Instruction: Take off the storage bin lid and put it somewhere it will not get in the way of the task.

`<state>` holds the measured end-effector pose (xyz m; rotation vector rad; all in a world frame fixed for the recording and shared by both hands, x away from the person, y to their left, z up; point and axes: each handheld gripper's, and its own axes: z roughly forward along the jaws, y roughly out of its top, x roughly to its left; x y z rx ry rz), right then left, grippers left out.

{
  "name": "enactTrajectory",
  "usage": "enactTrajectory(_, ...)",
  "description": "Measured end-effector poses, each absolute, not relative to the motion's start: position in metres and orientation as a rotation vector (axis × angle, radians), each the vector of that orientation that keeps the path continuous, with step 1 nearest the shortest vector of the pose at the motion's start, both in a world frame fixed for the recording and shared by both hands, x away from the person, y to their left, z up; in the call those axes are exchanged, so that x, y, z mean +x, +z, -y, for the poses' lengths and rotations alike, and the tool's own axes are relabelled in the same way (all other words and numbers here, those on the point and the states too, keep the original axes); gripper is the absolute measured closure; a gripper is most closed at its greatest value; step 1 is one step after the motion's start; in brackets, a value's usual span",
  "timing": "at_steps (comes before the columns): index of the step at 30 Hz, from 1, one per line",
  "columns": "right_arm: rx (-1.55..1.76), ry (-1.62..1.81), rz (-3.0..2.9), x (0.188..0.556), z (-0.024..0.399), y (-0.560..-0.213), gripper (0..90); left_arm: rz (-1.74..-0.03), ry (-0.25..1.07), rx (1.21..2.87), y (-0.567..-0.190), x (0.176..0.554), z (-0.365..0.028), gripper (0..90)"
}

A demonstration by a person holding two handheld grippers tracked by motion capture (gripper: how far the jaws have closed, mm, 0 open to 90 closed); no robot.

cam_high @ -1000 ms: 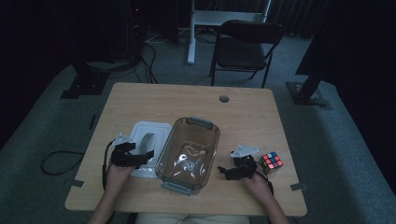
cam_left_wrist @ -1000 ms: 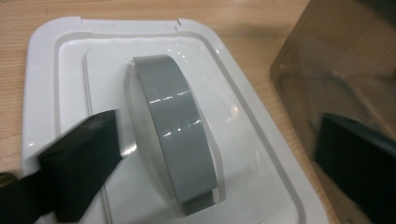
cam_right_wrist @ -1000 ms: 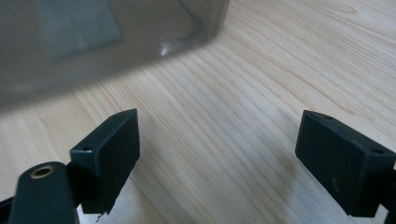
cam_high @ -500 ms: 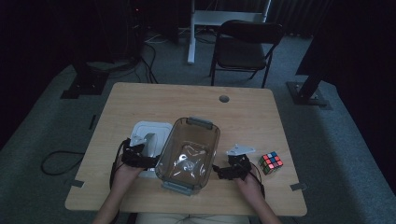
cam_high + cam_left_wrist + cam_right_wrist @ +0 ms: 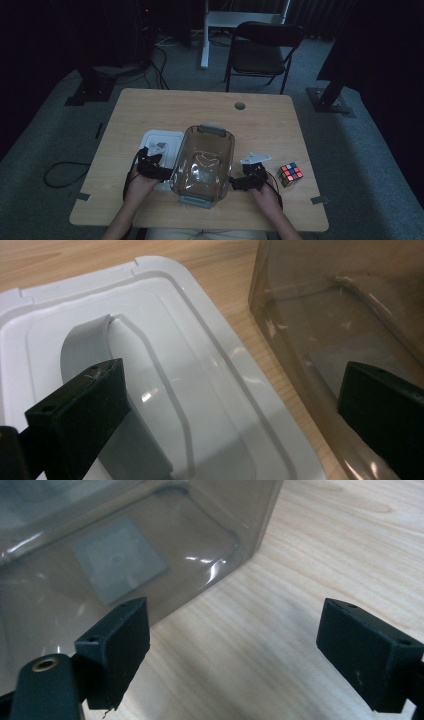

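Between the open left tool [image 5: 159, 169] and right tool [image 5: 240, 182], the clear bin [image 5: 202, 162] runs lengthwise away from the person.

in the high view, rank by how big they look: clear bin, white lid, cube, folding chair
1. folding chair, though it stands farther off
2. clear bin, close to the chair in apparent size
3. white lid, partly hidden by the bin
4. cube
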<state>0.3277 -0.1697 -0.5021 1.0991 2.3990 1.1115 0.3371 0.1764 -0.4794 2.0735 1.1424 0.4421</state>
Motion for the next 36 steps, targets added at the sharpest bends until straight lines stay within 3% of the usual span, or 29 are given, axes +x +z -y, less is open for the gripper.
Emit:
enactTrajectory(30,1.131,1.038,-2.419,0.355,0.202,-0.490,13.3,-1.130,0.435,2.153,-0.485,0.366,-0.138,0.7)
enactTrajectory(36,1.120,1.017,-2.402,0.353,0.204,-0.489,12.7,-1.198,0.432,2.131,-0.480,0.365,-0.146,0.7)
